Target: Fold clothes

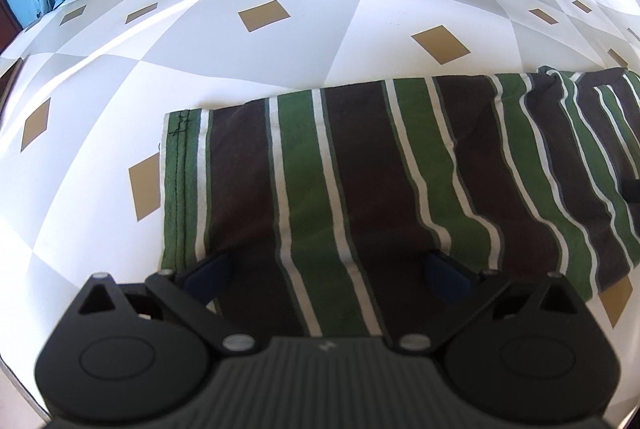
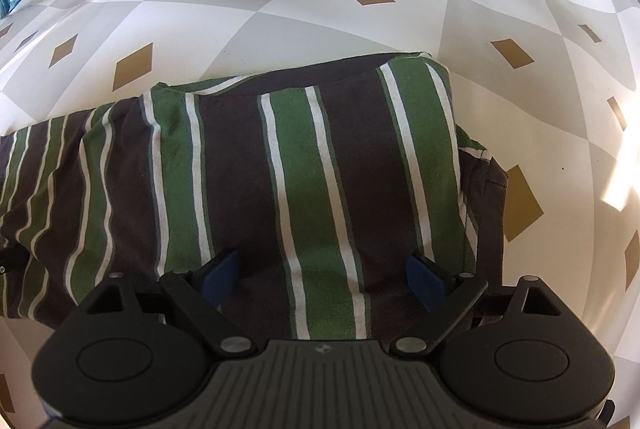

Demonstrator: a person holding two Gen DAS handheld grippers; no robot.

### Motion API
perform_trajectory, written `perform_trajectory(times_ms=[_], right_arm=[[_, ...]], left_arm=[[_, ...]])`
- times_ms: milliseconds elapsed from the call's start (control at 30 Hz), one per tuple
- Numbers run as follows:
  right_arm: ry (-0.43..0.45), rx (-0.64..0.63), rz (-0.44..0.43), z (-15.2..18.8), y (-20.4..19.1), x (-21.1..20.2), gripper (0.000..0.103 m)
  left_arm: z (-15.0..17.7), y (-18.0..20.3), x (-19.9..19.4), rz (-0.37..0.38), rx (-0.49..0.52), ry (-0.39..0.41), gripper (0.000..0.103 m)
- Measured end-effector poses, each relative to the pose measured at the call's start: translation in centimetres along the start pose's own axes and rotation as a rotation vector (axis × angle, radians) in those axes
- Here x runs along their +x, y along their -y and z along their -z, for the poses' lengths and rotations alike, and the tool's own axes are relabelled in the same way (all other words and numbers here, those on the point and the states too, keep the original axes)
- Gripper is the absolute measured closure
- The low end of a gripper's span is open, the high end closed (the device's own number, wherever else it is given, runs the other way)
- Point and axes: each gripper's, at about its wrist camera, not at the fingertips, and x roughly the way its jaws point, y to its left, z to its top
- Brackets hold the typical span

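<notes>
Both jaws spread over striped garment (image 1: 360, 169) | left gripper (image 1: 326, 269), right gripper (image 2: 322, 275) empty | I'd pinch near hem evenly, fold toward bed's (image 1: 280, 41) far edge.

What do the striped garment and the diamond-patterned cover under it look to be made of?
Striped garment: looks like soft knit cotton jersey, matte with a faint nap; it wrinkles loosely and shows a stitched hem at its left edge. Diamond-patterned cover: seems a smoother woven or coated sheet with a slight sheen, lying in broad shallow ripples; the fibre cannot be told.
</notes>
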Motion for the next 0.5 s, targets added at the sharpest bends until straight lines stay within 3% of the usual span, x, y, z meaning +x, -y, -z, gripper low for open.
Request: perform_trajectory(times_ms=[267, 500], right_arm=[[-0.008, -0.040, -0.010, 0.7, -1.9, -0.3, 0.012], [-0.020, -0.055, -0.046, 0.4, -1.0, 0.0, 0.011]], left_arm=[[0.0, -1.6, -0.1, -0.005, -0.007, 0.013, 0.000], [1.5, -1.9, -0.8, -0.001, 0.002, 0.027, 0.000]])
